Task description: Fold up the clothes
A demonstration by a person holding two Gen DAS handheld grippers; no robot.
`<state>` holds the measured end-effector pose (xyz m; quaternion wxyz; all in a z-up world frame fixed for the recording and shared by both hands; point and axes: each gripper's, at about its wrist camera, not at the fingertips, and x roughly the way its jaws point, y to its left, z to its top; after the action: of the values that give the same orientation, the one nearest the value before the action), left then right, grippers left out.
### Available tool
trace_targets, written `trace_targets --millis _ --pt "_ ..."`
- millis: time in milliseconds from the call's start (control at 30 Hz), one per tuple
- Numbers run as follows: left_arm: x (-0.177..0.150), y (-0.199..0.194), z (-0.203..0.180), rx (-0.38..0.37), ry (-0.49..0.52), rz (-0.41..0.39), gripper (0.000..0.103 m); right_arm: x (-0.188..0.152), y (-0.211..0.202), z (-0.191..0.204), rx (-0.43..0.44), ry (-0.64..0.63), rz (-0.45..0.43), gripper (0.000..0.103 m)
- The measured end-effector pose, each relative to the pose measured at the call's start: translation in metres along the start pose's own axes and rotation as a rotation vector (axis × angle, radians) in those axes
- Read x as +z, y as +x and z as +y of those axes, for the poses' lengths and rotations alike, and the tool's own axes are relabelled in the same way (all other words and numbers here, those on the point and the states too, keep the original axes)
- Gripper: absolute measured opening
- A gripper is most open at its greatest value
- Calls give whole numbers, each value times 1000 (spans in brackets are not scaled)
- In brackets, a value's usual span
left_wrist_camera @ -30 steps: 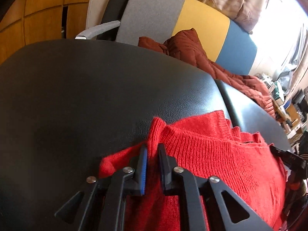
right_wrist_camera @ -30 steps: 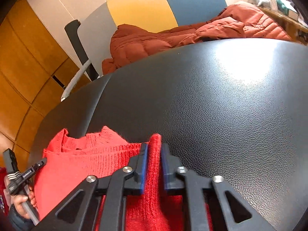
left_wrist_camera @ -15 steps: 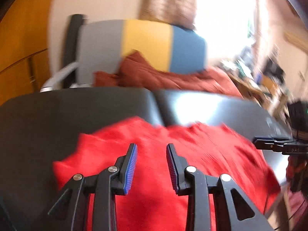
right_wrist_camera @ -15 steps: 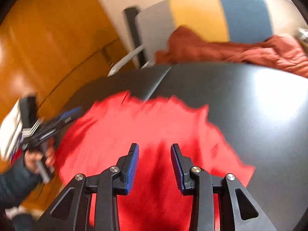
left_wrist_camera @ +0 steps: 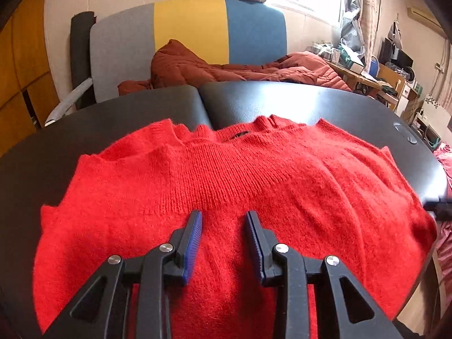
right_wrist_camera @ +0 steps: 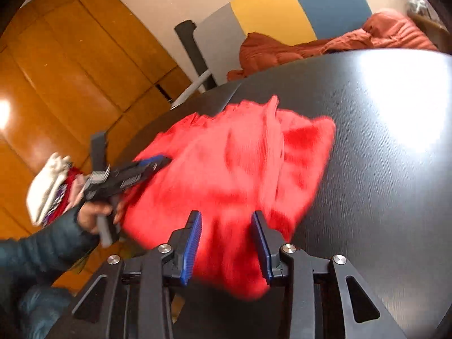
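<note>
- red knit sweater (left_wrist_camera: pixel 240 186) lies spread on the black padded table (left_wrist_camera: pixel 99 124), collar toward the far edge, hem toward me and hanging a little over the near edge in the right wrist view.
- my left gripper (left_wrist_camera: pixel 223 234): jaws apart, nothing between the blue pads, sweater fabric just below them. it let go of the knit within the last second.
- my right gripper (right_wrist_camera: pixel 226 237): jaws have just been opening, now apart and empty, over the near right part of the sweater. this view is motion-blurred, so fine folds are unreadable.
- left hand (right_wrist_camera: pixel 93 214) and its tool show at the left of the right wrist view, beside the sweater's edge.
- judgement: step in hand is re-gripping for the next fold. i would take one side edge at shoulder and hem together, pinch one layer cleanly, lift only enough to clear, and lay it toward the midline.
- risk: fuzzy knit may drag or bunch; the hanging hem could pull the sweater off.
- containers: none visible. rust quilted blanket (left_wrist_camera: pixel 226 67) lies on the colour-block chair (left_wrist_camera: pixel 192 28) behind the table.
</note>
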<state>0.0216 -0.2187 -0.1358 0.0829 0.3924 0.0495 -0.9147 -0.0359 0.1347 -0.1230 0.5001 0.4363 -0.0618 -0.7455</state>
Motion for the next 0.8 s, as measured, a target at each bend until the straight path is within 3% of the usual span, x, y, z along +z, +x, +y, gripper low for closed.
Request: trace_targets --millis 200,333,400,467,567,667,733,800 --pt "9 -27 -39 -103 80 -68 32 -27 -9 0 23 -23 46 48" --pt "15 -33 -73 -185 169 -76 32 -14 0 -4 47 -32 29 48" --pt "17 -28 -89 -211 222 -60 32 -4 12 -5 89 -48 62 50" --pt "18 -20 -102 -213 272 -41 32 3 27 -5 126 -67 120 57" --pt "19 -6 -112 -209 307 0 32 12 48 -1 292 -87 244 57" --pt "18 11 -109 -225 270 40 35 15 61 5 454 -127 383 68" --pt "19 19 -103 -245 225 60 35 9 69 6 470 -157 523 71" --pt "20 22 -101 -260 204 65 35 2 68 1 476 -171 595 70"
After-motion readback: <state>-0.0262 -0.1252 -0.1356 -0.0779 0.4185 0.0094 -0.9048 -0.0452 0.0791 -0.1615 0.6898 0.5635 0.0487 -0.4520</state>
